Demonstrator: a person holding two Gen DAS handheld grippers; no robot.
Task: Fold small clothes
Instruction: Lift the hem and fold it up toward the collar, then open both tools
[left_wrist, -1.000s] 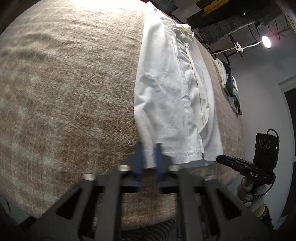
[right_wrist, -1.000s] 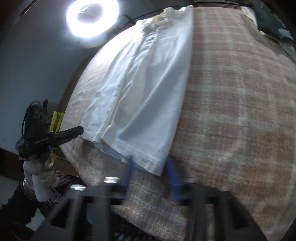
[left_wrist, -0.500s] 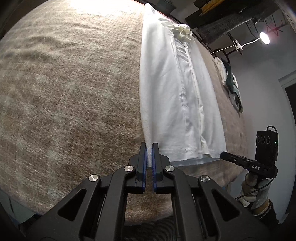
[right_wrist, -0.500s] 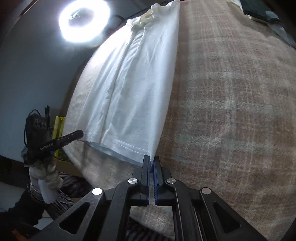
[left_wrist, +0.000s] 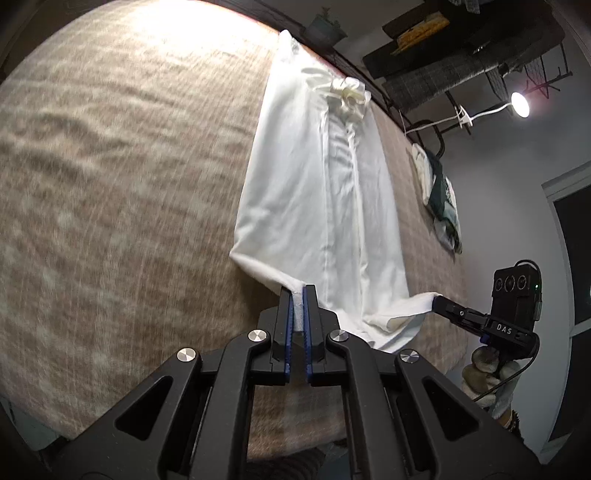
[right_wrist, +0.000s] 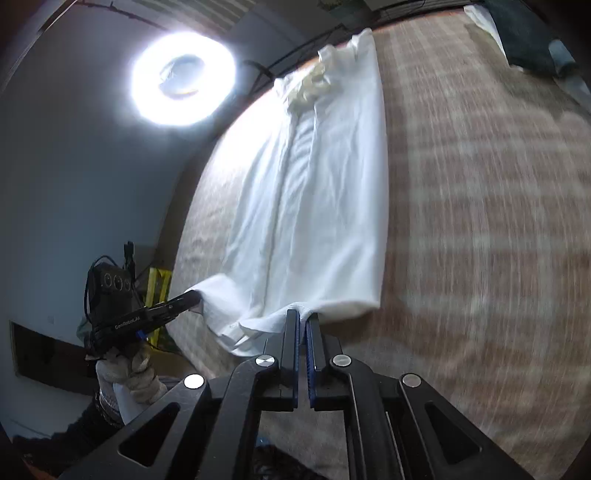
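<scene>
Soft, light white shirt (left_wrist: 314, 192) on blanket (left_wrist: 110, 184), near-edge hem corners pinched (best hold) by clamped left gripper (left_wrist: 297, 295) and right gripper (right_wrist: 302, 319).

A brown-and-beige plaid blanket (left_wrist: 110, 192) covers the whole work surface. Near its far right edge lies a small heap of dark green and white cloth (left_wrist: 441, 199). A lit ring light (right_wrist: 183, 78) glares against the grey wall, and a small bright lamp (left_wrist: 520, 104) glows beside dark shelving (left_wrist: 461, 48) at upper right.
</scene>
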